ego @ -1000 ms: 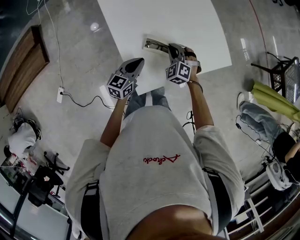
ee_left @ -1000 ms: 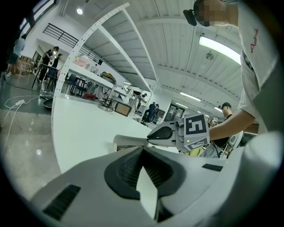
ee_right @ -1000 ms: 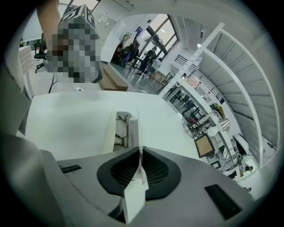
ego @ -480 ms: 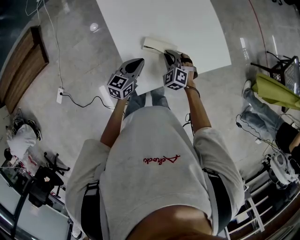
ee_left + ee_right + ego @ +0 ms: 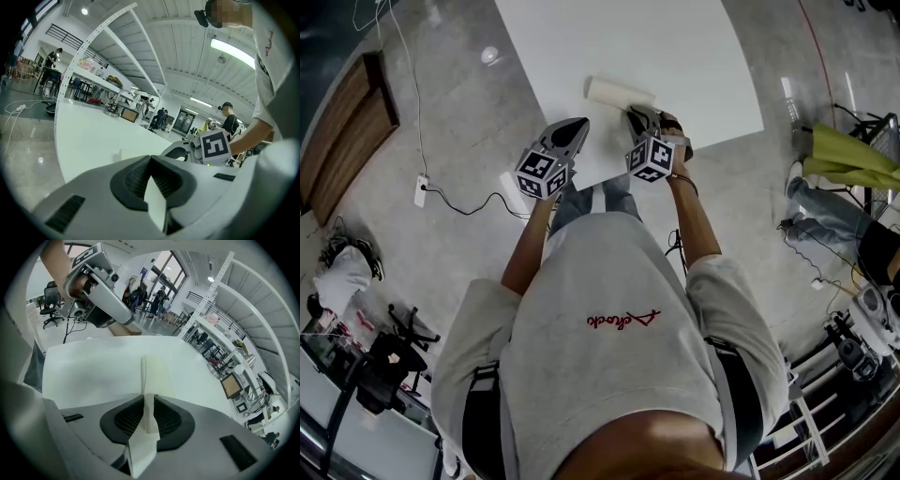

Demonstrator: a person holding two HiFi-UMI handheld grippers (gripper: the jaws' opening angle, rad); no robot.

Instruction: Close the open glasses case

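Glasses case (image 5: 621, 92), open before, lies closed; right hand-held gripper (image 5: 635, 112) just opening off it.

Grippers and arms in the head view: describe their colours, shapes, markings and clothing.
The left gripper and right gripper are grey tapered shells with dark ribbed pads, each bearing a cube of black-and-white square markers. The arms are bare below the short sleeves of a light grey shirt.

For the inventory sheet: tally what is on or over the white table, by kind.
Case: 1
Tongs: 2, left tongs and right tongs; the right's jaws have just been opening, case end between them
Total: 3
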